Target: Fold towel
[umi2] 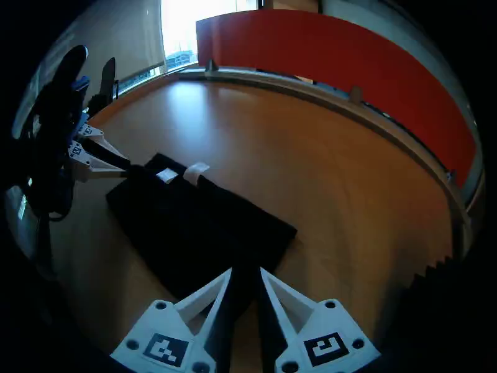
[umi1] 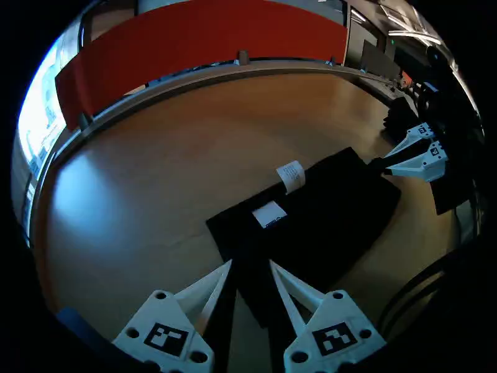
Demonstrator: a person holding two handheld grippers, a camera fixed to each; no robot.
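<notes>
Towel (umi1: 323,217), black, lying flat mid-tabletop (umi1: 155,186), left gripper (umi1: 251,263) pinched narrow on one end, right gripper (umi2: 246,271) pinching the opposite end

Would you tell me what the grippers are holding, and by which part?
Each grips the black towel by its edge: left gripper at one end, right gripper at the opposite end.

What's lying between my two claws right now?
The black towel spans from the left claw to the right claw, with two white tags on it near the left one; the right gripper view shows this.
</notes>
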